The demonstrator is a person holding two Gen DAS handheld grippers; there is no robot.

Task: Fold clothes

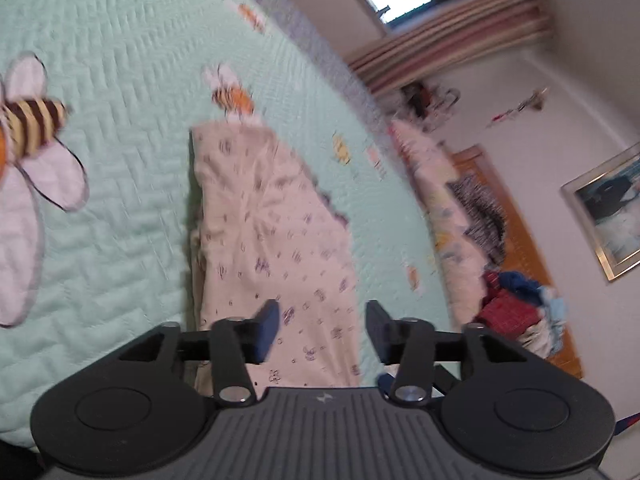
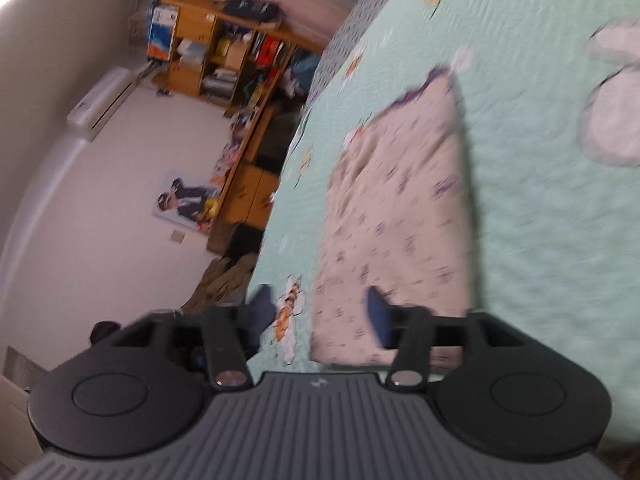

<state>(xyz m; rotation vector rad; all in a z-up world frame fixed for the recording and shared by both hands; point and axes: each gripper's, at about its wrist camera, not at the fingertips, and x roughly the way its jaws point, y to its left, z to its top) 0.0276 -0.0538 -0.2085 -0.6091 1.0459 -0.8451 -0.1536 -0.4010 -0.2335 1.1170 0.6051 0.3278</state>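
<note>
**Fold laid, both grippers clear — check edges before next fold**

Garment (image 1: pixel 272 232) lies flat on the bed (image 1: pixel 120 92) as a long folded strip, purple trim at the far end. Left gripper (image 1: pixel 322 330) and right gripper (image 2: pixel 320 314) both spread, nothing between the jaws, hovering over the near end. Frames are blurred. My read: next is a crosswise fold. Pinch the near corners evenly, lift low, carry towards the far end, line up the edges, then let go.

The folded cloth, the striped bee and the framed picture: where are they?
folded cloth (image 1: pixel 264 216): left wrist view, middle of its top layer.
striped bee (image 1: pixel 34 126): left wrist view, its body.
framed picture (image 1: pixel 612 208): left wrist view, its middle.
</note>
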